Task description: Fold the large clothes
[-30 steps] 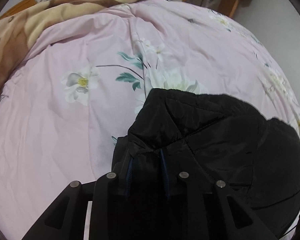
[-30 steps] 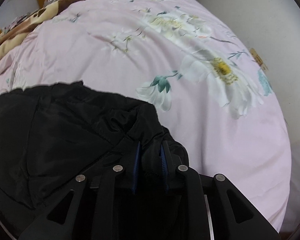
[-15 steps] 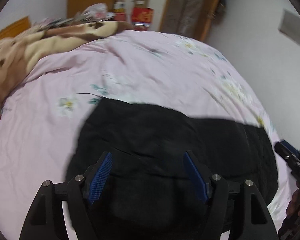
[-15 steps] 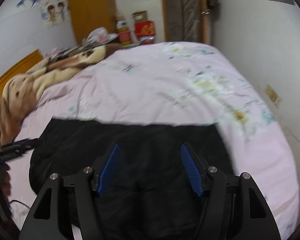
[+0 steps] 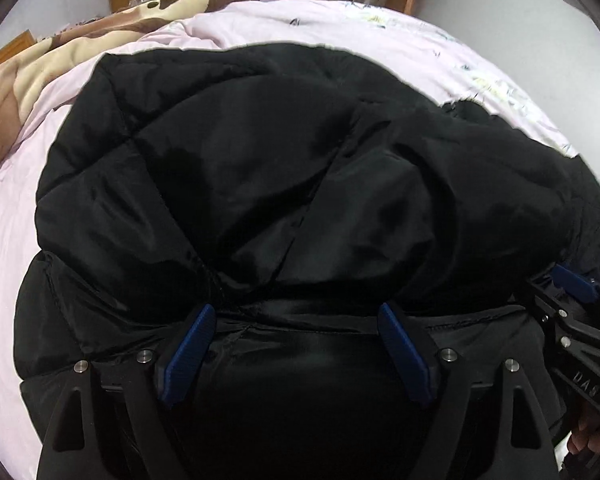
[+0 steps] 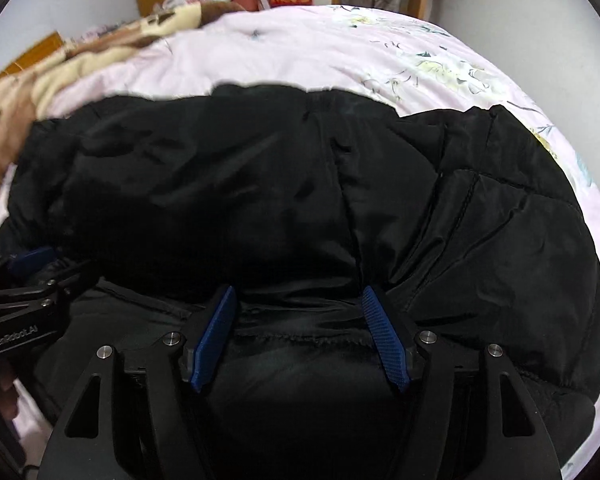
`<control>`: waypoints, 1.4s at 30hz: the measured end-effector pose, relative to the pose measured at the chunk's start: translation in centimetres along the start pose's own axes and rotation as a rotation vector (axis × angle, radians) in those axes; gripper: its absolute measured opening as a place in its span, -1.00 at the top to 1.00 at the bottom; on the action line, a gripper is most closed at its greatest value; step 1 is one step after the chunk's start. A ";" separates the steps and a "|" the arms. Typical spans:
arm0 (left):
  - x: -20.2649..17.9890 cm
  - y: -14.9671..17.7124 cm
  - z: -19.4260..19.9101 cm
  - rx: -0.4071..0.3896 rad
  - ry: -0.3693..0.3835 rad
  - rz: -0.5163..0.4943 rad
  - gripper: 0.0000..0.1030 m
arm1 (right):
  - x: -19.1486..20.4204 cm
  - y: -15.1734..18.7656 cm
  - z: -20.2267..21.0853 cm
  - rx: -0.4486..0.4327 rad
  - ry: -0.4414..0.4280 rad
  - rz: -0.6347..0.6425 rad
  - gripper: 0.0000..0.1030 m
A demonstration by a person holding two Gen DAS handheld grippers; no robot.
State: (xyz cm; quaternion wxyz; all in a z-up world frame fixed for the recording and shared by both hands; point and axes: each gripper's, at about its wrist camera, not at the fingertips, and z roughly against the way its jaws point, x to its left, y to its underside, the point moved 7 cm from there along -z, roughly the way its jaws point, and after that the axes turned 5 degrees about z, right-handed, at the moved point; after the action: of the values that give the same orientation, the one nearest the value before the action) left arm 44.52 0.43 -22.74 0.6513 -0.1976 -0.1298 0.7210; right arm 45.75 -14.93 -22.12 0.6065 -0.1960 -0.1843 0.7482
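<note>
Black puffer jacket bunched on pink floral duvet, long axis running left-right across both views. Hem edge directly under both tools. Left gripper jaws opening, spread wide, pads clear of fabric, hem between them. Right gripper apart too, nothing clamped, hem seam between pads. Grippers side by side near middle; neither nearer. Brown patterned blanket well beyond.

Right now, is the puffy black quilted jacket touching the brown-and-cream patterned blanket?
Apart. In the left wrist view, pink bedcover lies between the jacket and the blanket.
</note>
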 end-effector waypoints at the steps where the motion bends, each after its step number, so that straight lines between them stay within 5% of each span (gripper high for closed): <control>1: 0.0 0.0 -0.2 0.001 -0.003 0.001 -0.62 | 0.1 0.0 -0.2 0.002 0.015 0.011 -0.27; 6: 0.7 -0.6 0.9 0.007 0.046 0.029 -0.61 | -0.5 -0.3 0.6 0.026 -0.022 -0.010 -0.27; 10: 2.0 -1.0 4.3 -0.044 0.055 0.030 -0.60 | -2.1 -1.2 5.1 -0.040 -0.069 -0.039 -0.27; 14: 5.3 -0.6 6.2 -0.083 0.022 0.072 -0.60 | -5.8 -0.5 8.4 -0.116 0.003 -0.063 -0.27; 19: 7.5 0.7 2.2 0.027 0.035 0.082 -0.59 | -8.8 3.2 4.6 -0.004 0.045 -0.066 -0.27; 29: 8.1 0.6 -1.6 0.046 0.024 0.068 -0.60 | -8.9 4.9 1.2 0.036 0.032 -0.084 -0.29; 38: 10.7 0.6 3.8 0.001 0.046 0.044 -0.56 | -9.9 2.9 5.0 0.009 0.006 -0.059 -0.30; 42: 13.7 0.5 6.2 -0.074 -0.044 0.046 -0.56 | -11.0 3.6 8.0 -0.042 0.058 -0.038 -0.31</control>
State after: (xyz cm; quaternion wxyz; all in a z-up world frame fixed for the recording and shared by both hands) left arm 40.25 14.40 -19.02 0.6239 -0.2086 -0.1663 0.7346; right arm 40.66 -26.76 -16.36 0.6213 -0.2268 -0.1860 0.7266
